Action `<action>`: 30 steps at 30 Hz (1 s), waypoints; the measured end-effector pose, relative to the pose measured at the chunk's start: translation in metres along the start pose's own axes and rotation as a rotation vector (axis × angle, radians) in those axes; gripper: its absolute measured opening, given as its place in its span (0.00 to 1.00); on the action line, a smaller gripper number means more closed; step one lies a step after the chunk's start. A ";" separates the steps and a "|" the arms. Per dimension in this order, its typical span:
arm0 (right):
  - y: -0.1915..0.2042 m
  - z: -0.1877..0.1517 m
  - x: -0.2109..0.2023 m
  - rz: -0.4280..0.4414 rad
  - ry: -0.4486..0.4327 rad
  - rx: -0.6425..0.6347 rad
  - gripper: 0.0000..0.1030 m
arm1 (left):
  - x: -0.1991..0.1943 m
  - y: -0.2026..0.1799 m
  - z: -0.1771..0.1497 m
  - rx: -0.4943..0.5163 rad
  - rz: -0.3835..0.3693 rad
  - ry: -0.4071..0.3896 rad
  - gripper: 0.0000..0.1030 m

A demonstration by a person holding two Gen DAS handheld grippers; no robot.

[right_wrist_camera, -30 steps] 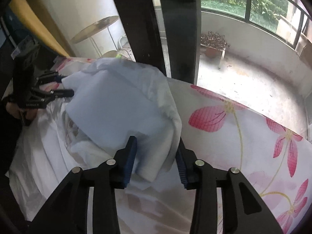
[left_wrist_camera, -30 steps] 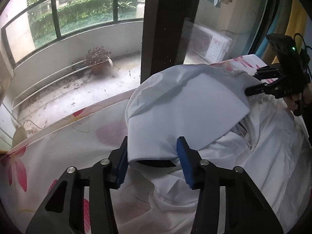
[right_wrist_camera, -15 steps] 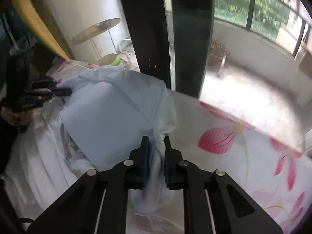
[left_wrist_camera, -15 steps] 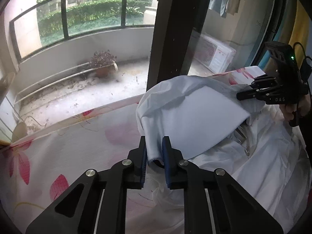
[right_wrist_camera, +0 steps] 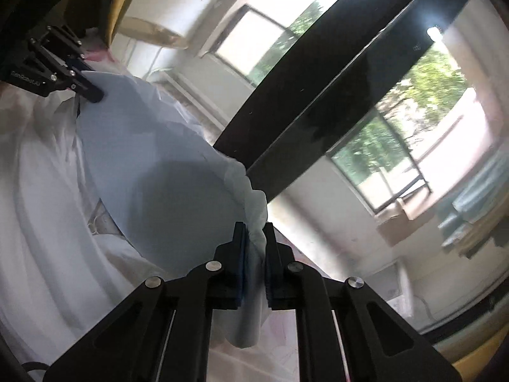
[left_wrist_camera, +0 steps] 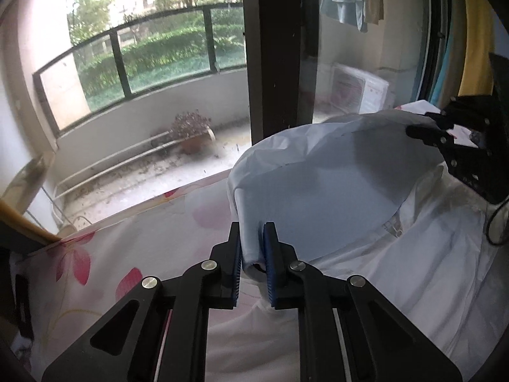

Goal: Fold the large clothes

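Both grippers, left gripper (left_wrist_camera: 253, 253) and right gripper (right_wrist_camera: 254, 248), have jaws clamped on the white garment (left_wrist_camera: 318, 191) lifted off the floral bed sheet (left_wrist_camera: 127, 242), so next probably carry that flap over evenly.

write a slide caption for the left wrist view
Left gripper pinches a white garment edge above the floral bedsheet.

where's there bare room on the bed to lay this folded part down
Bare floral sheet lies left of the left gripper, running to the window-side edge. Right of it is crowded: the white garment covers the bed, its lifted flap stretched to the right gripper.
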State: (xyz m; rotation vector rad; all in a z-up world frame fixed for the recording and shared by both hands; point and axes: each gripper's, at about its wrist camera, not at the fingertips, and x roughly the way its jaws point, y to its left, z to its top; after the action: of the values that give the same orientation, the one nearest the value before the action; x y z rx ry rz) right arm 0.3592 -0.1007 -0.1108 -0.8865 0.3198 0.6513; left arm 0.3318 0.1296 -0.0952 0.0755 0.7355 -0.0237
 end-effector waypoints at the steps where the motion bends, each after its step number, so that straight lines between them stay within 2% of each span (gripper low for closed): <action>1: 0.003 -0.001 -0.003 -0.013 -0.007 0.010 0.10 | -0.003 -0.003 -0.002 0.002 0.004 -0.007 0.14; 7: 0.024 -0.011 -0.027 -0.084 -0.069 -0.002 0.11 | -0.022 -0.019 -0.015 0.027 0.041 -0.052 0.14; 15: 0.022 -0.025 -0.045 0.013 -0.064 0.096 0.11 | -0.042 -0.018 -0.026 0.003 0.021 -0.053 0.14; 18: 0.027 -0.030 -0.054 0.035 -0.062 0.096 0.11 | -0.050 -0.019 -0.031 -0.012 0.004 -0.055 0.14; 26: 0.045 -0.042 -0.071 0.001 -0.069 0.027 0.11 | -0.073 -0.029 -0.050 -0.012 0.004 -0.065 0.14; 30: 0.053 -0.050 -0.077 0.015 -0.068 0.007 0.11 | -0.082 -0.034 -0.062 -0.003 -0.004 -0.056 0.14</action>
State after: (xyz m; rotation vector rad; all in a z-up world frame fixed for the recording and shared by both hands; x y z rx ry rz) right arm 0.2664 -0.1465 -0.1332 -0.8541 0.2680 0.6917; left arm 0.2284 0.1001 -0.0882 0.0699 0.6796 -0.0285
